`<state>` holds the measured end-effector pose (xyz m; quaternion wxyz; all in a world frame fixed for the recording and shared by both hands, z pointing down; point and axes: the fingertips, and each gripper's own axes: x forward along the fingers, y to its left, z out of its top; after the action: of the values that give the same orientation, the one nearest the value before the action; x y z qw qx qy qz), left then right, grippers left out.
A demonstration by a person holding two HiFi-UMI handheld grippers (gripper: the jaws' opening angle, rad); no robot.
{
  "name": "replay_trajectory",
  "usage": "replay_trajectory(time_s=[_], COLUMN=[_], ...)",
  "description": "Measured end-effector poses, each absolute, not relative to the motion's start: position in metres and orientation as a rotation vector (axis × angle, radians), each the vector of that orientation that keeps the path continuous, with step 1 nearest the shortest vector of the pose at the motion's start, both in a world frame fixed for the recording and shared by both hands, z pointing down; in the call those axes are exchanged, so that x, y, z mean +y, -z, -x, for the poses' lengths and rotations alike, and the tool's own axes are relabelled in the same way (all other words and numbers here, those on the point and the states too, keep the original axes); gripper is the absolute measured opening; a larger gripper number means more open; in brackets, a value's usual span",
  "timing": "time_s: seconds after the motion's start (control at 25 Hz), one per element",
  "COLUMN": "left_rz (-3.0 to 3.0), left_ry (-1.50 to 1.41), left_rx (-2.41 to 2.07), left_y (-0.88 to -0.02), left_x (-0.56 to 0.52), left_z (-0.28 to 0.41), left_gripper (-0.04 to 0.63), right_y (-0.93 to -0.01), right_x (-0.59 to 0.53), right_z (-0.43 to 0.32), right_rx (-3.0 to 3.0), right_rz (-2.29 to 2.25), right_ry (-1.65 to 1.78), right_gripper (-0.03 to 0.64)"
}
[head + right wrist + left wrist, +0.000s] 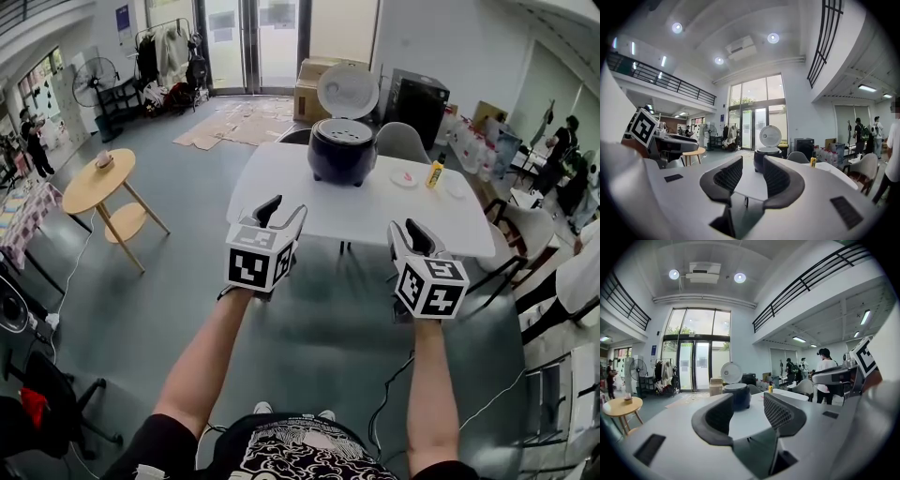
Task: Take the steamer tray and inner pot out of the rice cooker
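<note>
We see the rice cooker [341, 150] as dark glossy plastic, and the inside of its raised lid [348, 91] is pale and smooth, though we cannot tell whether it is metal. The table [281, 202] under it looks white, smooth and matt. The left gripper [284, 212] and right gripper [410, 231] have white matt plastic shells; their pads [780, 412] look dark, rubbery and finely ribbed. The round side table [98, 183] is pale wood, the flattened sheets [239, 122] brown cardboard, the floor [319, 356] grey with a dull sheen
</note>
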<state>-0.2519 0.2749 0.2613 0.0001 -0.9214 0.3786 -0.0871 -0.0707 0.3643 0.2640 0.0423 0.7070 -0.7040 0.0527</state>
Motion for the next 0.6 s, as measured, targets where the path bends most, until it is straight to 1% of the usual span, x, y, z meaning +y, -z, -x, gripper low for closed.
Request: replay_trajectory(time_s=[0.12, 0.36, 0.6], left_rz=[2.892, 2.848, 2.850], left_ry=[0.282, 0.307, 0.307], left_rx=[1.201, 1.203, 1.212], left_y=[-0.263, -0.261, -0.261], left_x=[0.275, 0.278, 0.283], left_z=[0.250, 0.238, 0.211], left_gripper=[0.236, 0.292, 0.351], right_y=[-0.262, -0.263, -0.267], right_x=[0.364, 0.366, 0.369], right_z=[0.065, 0.049, 0.020], right_rx=[-2.148, -2.150, -2.165], right_rz=[-2.173, -2.175, -2.160], right_ry=[-0.154, -0.156, -0.165], right_gripper=[0.161, 0.225, 0.291])
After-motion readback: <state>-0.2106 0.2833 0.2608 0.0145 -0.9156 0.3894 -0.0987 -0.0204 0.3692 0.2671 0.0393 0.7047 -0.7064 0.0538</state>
